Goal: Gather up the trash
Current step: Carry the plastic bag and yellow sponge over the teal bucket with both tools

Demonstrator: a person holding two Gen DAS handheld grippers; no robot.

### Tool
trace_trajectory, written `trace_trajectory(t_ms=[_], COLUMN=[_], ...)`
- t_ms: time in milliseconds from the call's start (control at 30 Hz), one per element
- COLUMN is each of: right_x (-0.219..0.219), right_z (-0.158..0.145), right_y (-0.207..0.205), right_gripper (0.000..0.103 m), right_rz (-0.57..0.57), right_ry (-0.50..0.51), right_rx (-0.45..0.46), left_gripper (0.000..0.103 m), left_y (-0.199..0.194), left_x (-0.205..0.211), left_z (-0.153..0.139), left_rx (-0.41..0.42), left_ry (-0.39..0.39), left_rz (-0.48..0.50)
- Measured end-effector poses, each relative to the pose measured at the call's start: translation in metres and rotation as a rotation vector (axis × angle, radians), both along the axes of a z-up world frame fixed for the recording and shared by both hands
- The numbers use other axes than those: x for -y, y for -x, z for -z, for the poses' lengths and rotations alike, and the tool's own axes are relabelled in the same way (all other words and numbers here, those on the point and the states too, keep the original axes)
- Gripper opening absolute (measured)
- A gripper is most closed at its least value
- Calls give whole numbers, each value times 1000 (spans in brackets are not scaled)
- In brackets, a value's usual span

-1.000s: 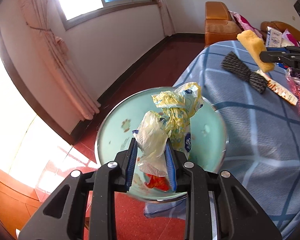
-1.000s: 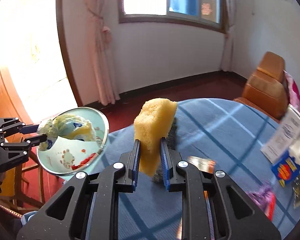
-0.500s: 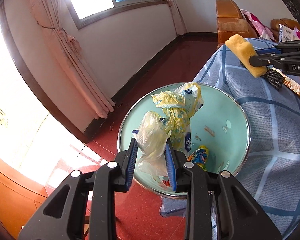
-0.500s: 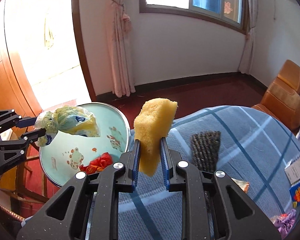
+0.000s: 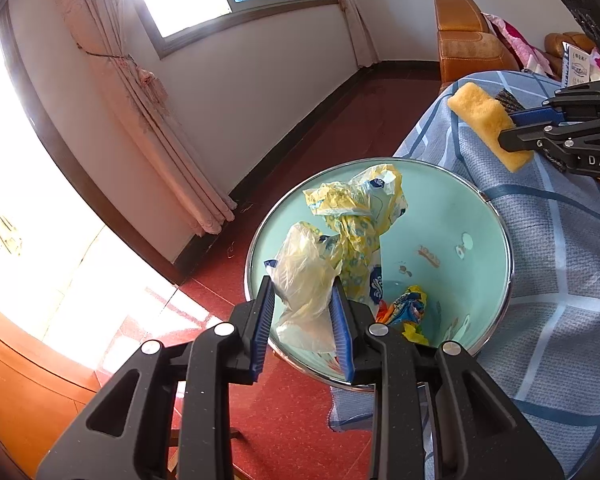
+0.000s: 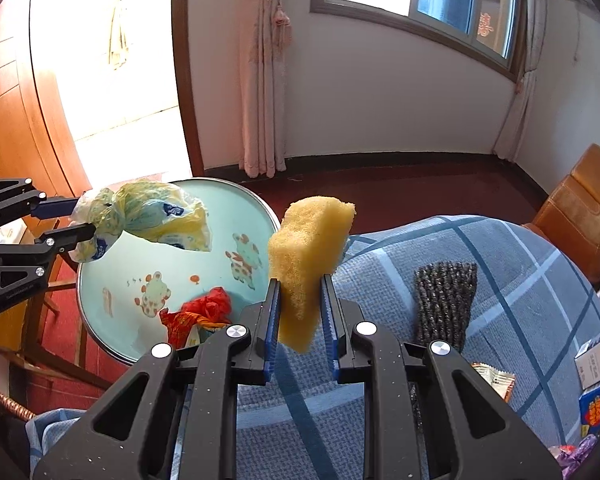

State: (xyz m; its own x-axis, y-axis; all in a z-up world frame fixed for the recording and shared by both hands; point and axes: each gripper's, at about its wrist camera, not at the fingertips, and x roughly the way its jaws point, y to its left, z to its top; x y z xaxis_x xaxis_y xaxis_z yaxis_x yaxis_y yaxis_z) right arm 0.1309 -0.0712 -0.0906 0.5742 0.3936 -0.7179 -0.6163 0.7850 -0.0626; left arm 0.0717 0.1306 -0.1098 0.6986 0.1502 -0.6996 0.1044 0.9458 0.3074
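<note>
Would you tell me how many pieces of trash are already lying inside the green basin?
2 that I can make out: a red wrapper and a blue-and-yellow wrapper, both at the bottom of the basin. The right gripper may hide more.

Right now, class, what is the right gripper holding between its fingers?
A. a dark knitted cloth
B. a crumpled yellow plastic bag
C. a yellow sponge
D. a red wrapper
C: the right gripper is shut on the yellow sponge, held above the blue checked tablecloth, while the crumpled yellow plastic bag is in the left gripper over the teal basin.
</note>
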Motion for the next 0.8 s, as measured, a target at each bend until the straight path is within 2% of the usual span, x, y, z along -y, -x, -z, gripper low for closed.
trace_trajectory(t_ms=[567,800], right_x=[-29,-32], right_z=[5,9], right_y=[9,10], right_gripper=[20,20], right_rz=[-89,-99], right_ry=[109,122], right_rx=[44,43], left_gripper=[28,28], left_y=[-2,-3], left_x=[-5,-7], left_z=[5,8], left_rx=[-8,-19], left_ry=[-10,-11], left_rz=[-14,-19])
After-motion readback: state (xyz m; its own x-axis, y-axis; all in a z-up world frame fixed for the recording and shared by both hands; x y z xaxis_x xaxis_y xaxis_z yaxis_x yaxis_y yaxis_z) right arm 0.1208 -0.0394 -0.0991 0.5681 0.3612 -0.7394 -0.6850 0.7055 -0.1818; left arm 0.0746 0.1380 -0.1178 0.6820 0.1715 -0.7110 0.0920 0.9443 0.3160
